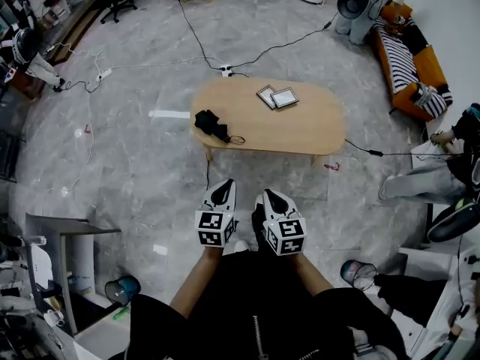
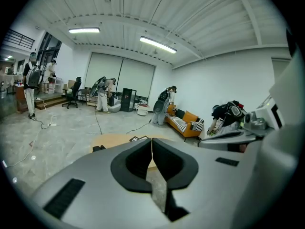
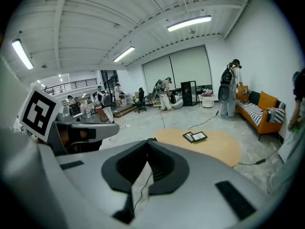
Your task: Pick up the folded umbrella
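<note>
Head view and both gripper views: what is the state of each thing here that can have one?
Light oval wooden table: standing upright.
Black folded umbrella: folded, lying on the table's left end, not held.
Two dark flat frames: lying flat on the table, touching each other.
Left gripper: shut, empty, short of the table.
Right gripper: shut, empty, short of the table.

I'm looking out over a big open lab hall, partly dressed up as a lounge. Black cables are trailing across the grey stone-tiled floor to a power strip. Tube lights are glowing on a ribbed ceiling. People wearing backpacks are standing about. An orange sofa is sitting near an oval wooden table, with an office chair further off.
</note>
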`<action>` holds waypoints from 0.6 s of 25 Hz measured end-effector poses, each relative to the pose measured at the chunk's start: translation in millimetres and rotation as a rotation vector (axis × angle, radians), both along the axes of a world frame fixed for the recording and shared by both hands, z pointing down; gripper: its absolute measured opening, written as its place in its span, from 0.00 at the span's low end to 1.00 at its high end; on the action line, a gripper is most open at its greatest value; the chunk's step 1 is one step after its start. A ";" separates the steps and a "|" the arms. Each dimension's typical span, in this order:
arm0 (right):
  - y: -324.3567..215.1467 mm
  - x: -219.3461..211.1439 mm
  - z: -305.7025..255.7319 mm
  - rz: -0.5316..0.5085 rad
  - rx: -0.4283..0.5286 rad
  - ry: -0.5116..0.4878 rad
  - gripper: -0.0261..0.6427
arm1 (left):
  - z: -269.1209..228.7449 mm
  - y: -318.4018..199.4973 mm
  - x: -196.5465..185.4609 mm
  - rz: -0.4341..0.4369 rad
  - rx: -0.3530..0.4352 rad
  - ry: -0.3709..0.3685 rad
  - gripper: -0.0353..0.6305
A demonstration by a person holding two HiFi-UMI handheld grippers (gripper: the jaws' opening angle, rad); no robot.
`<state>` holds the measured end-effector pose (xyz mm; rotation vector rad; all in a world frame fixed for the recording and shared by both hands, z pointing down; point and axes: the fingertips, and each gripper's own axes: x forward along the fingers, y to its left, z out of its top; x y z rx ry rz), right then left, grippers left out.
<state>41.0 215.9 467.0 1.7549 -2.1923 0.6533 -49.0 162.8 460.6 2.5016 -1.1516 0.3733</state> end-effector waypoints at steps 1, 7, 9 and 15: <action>-9.9 2.6 -0.9 -0.008 0.001 -0.001 0.05 | -1.0 -8.6 3.3 -0.003 0.000 -0.003 0.08; -68.3 24.0 -3.6 -0.056 -0.003 -0.012 0.06 | -2.5 -55.1 27.4 -0.018 -0.015 -0.025 0.08; -87.5 31.8 -5.7 -0.067 -0.003 -0.017 0.06 | -3.2 -69.3 35.0 -0.023 -0.019 -0.031 0.08; -134.1 52.5 -7.8 -0.106 0.001 -0.030 0.06 | -0.3 -106.9 54.5 -0.051 -0.034 -0.044 0.08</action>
